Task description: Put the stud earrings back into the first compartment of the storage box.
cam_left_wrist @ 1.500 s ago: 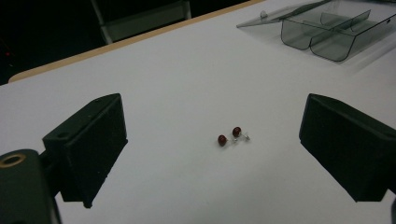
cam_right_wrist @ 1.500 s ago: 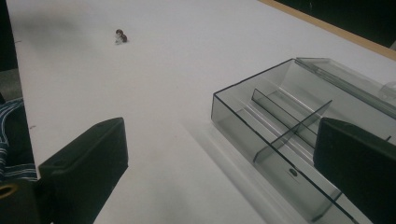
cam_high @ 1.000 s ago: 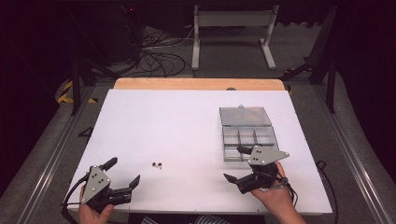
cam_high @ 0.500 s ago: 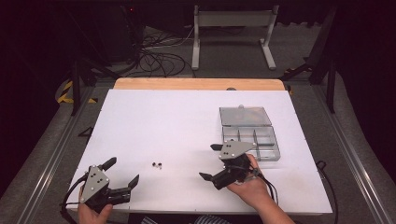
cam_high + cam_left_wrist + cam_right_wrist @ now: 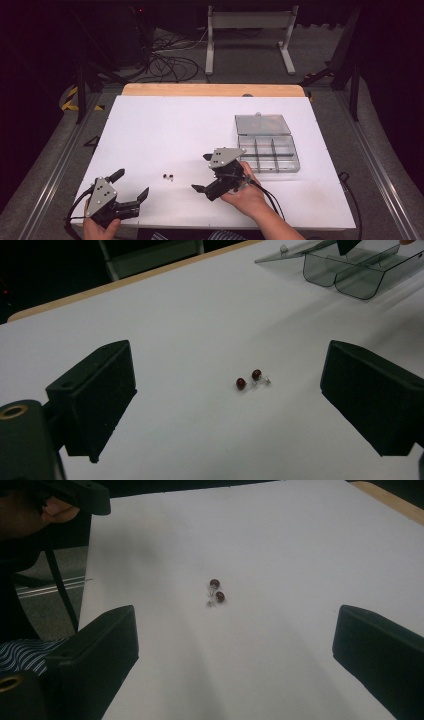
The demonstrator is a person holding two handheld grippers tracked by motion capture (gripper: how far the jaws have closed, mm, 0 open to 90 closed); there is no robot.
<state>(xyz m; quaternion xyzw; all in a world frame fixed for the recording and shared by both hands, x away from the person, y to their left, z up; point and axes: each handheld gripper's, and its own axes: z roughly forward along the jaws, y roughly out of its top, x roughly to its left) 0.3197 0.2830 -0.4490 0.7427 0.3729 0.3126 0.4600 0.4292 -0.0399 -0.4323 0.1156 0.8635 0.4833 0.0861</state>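
Note:
Two small dark red stud earrings [image 5: 168, 176] lie side by side on the white table [image 5: 180, 130], between my two grippers. They appear in the left gripper view [image 5: 248, 379] and the right gripper view [image 5: 216, 590], ahead of each pair of jaws. My left gripper [image 5: 129, 185] rests open near the front left corner, pointing right toward the earrings. Turned to the left, my right gripper [image 5: 202, 173] is open a short way right of the earrings, with nothing between its jaws. A clear compartment box [image 5: 268, 153] with its lid [image 5: 262, 124] laid open sits to the right.
A wooden strip [image 5: 215, 90] runs along the table's far edge. Beyond it are cables [image 5: 165, 55] and a metal stand [image 5: 250, 30] on the dark floor. Grey rails flank the table on both sides.
My right gripper has moved left from beside the box toward the earrings and turned to face them. The left gripper has stayed where it was.

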